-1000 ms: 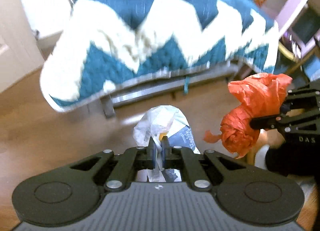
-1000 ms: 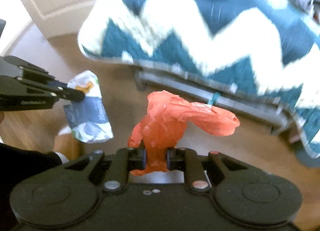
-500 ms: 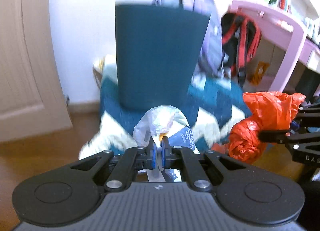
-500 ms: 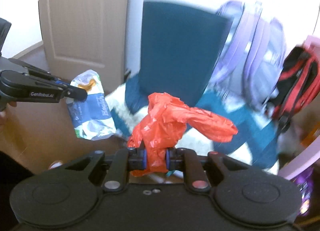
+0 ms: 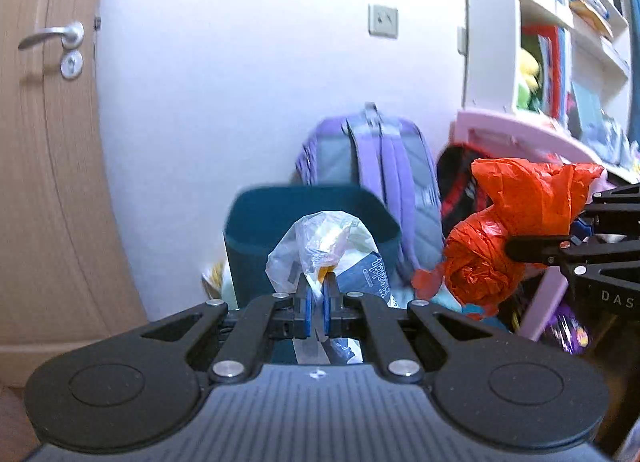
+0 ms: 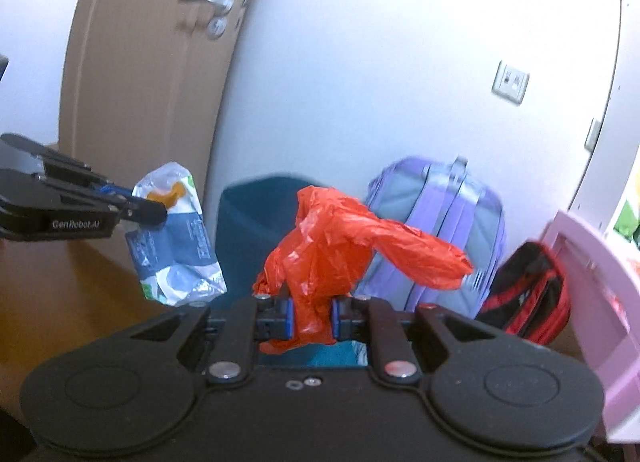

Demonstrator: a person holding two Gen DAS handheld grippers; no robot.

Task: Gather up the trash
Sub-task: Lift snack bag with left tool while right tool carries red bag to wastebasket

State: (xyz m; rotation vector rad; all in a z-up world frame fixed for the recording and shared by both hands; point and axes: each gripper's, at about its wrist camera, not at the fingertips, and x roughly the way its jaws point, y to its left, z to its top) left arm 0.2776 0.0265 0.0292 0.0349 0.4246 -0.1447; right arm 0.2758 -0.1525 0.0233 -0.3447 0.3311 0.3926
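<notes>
My left gripper [image 5: 316,294] is shut on a crumpled white and blue plastic wrapper [image 5: 340,258], which hangs in front of it. From the right wrist view the same wrapper [image 6: 176,238] dangles at the left, pinched by the left gripper [image 6: 154,212]. A bunched orange plastic bag [image 6: 340,250] sits clamped in my right gripper [image 6: 312,318], which is shut on it. In the left wrist view that orange bag [image 5: 508,230] shows at the right, gripped by the right gripper [image 5: 516,248]. Behind both pieces of trash stands a dark teal bin [image 5: 272,218], its open top partly hidden.
A purple backpack [image 5: 380,166] leans on the white wall behind the bin, with a red and black bag [image 6: 532,294] beside it. A pink desk [image 6: 592,282] and white shelves [image 5: 552,34] fill the right. A wooden door [image 5: 44,142] stands at the left.
Both grippers have risen and tilted up, each still holding its trash. The blue and white blanket and floor dropped out of view; the wall, door handle, backpack and bin top now show.
</notes>
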